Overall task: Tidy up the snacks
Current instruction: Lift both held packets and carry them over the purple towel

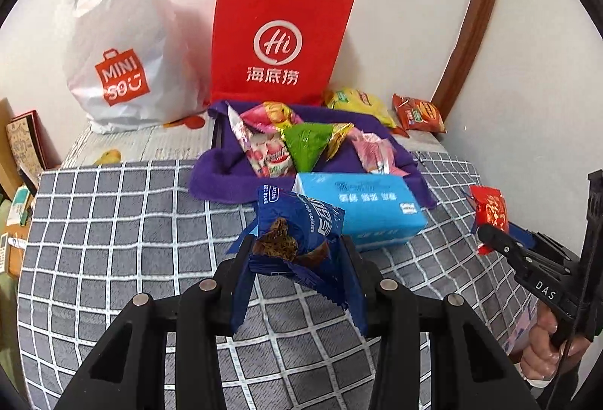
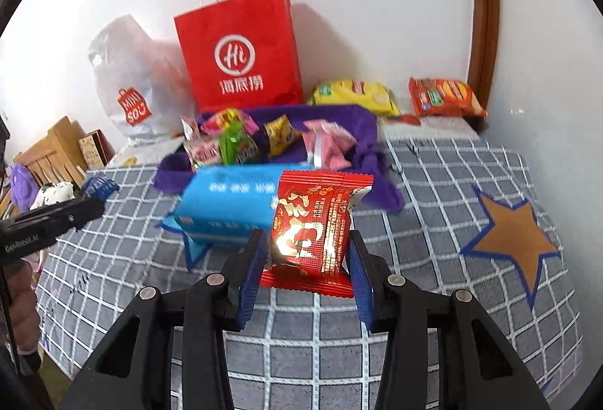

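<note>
My left gripper [image 1: 296,251] is shut on a dark blue cookie packet [image 1: 297,233], held above the checked cloth. My right gripper [image 2: 307,251] is shut on a red snack packet [image 2: 314,225], also lifted off the cloth; the same red packet [image 1: 490,208] shows at the right of the left wrist view. Beyond both lies a purple cloth tray [image 1: 226,180] [image 2: 173,172] holding several small colourful snack packets [image 1: 271,146] [image 2: 233,142]. A light blue pack [image 1: 361,210] [image 2: 230,202] lies just in front of it.
A red paper bag [image 1: 279,40] [image 2: 241,52] and a white plastic bag [image 1: 120,44] [image 2: 132,82] stand against the wall. A yellow packet [image 2: 354,95] and an orange packet [image 2: 444,97] lie at the back right. A brown door frame [image 2: 482,6] rises on the right.
</note>
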`<state>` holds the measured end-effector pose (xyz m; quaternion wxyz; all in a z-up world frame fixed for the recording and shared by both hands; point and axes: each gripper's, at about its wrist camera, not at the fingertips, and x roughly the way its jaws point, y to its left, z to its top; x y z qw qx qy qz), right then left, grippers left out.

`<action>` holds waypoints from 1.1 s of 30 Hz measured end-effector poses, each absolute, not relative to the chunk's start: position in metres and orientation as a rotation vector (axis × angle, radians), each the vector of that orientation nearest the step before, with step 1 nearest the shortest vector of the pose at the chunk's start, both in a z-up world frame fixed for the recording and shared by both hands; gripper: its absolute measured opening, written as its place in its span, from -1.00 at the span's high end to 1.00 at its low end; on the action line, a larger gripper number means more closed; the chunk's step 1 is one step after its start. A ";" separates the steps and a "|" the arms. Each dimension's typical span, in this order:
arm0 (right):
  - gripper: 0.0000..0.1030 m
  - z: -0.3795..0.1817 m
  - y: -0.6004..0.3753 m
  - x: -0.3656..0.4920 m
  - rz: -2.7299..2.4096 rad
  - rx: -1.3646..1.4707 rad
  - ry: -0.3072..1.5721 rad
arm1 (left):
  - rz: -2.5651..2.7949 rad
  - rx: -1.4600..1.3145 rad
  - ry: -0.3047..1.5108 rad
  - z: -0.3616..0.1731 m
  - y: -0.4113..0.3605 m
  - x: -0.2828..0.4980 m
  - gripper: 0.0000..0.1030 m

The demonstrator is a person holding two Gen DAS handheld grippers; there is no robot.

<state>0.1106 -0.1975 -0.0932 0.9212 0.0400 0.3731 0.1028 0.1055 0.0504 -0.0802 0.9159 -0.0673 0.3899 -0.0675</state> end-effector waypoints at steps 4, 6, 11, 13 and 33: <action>0.17 -0.078 -0.194 0.118 0.219 0.092 0.753 | -0.140 -0.134 0.800 -0.072 0.046 0.115 0.22; 0.17 -0.073 -0.192 0.122 0.221 0.094 0.749 | -0.143 -0.135 0.800 -0.069 0.045 0.120 0.22; 0.17 -0.062 -0.190 0.137 0.222 0.114 0.739 | -0.150 -0.127 0.790 -0.060 0.042 0.134 0.22; 0.17 -0.058 -0.189 0.144 0.225 0.126 0.736 | -0.151 -0.124 0.787 -0.057 0.041 0.140 0.22; 0.17 -0.034 -0.186 0.209 0.204 0.117 0.733 | -0.182 -0.122 0.751 -0.023 0.041 0.193 0.22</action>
